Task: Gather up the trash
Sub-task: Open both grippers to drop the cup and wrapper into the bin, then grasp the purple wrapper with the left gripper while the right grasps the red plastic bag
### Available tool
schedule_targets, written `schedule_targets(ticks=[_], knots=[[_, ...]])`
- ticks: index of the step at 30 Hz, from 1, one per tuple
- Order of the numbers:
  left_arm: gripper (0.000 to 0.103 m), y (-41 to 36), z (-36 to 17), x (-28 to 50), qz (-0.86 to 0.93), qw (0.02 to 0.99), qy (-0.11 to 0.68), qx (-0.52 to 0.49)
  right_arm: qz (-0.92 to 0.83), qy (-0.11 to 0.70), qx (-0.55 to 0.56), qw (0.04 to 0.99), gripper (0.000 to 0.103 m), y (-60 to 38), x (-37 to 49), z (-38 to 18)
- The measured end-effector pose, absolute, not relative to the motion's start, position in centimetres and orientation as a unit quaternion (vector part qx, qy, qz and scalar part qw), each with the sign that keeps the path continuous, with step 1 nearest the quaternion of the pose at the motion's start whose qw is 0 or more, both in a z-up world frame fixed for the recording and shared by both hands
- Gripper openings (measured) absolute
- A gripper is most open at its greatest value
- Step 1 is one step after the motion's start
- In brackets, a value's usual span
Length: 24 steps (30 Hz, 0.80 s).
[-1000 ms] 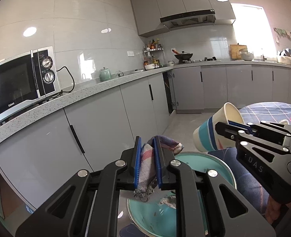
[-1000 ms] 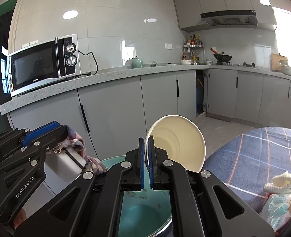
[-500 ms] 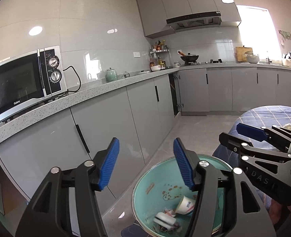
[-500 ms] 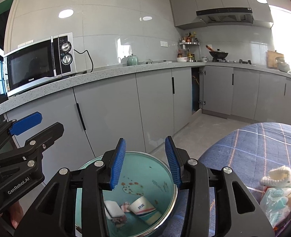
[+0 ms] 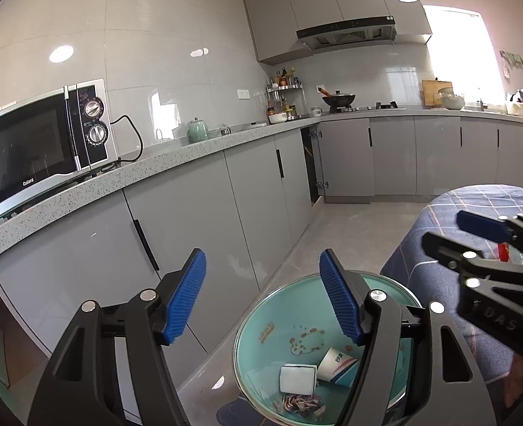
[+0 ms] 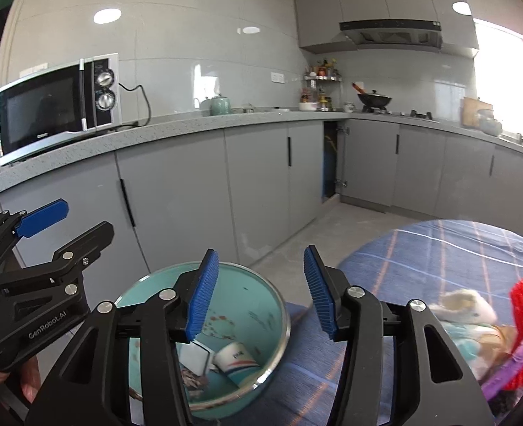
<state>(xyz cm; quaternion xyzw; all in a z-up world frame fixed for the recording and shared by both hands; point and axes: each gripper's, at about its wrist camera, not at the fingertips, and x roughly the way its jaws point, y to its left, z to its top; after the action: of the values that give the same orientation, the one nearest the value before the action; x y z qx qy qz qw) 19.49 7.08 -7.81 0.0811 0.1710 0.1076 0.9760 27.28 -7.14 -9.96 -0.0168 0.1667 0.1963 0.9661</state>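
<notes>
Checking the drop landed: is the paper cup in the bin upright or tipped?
Tipped: the paper cup lies on its side inside the teal bin, beside a white box.

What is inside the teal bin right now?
The teal bin holds a paper cup on its side, a white block and a crumpled cloth. The claw frame covers the rest.
</notes>
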Motion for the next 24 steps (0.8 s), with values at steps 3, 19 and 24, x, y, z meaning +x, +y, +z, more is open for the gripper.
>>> schedule_targets(ticks=[3, 19, 24], knots=[[0.068, 6.9, -8.0, 19.6, 0.104, 0.975, 0.179, 0.08, 0.18, 0.174, -0.016, 0.968, 0.052, -8.0, 27.1, -9.9], [0.073, 0.9, -8.2, 20.5, 0.034, 0.974, 0.199, 0.099, 0.11, 0.186, 0.003, 0.976, 0.052, -15.6, 23.2, -8.0], [0.073, -3.0, -8.4, 20.7, -0.012, 0.972, 0.205, 0.113, 0.075, 0.191, 0.019, 0.979, 0.053, -19.6, 21.3, -8.3]])
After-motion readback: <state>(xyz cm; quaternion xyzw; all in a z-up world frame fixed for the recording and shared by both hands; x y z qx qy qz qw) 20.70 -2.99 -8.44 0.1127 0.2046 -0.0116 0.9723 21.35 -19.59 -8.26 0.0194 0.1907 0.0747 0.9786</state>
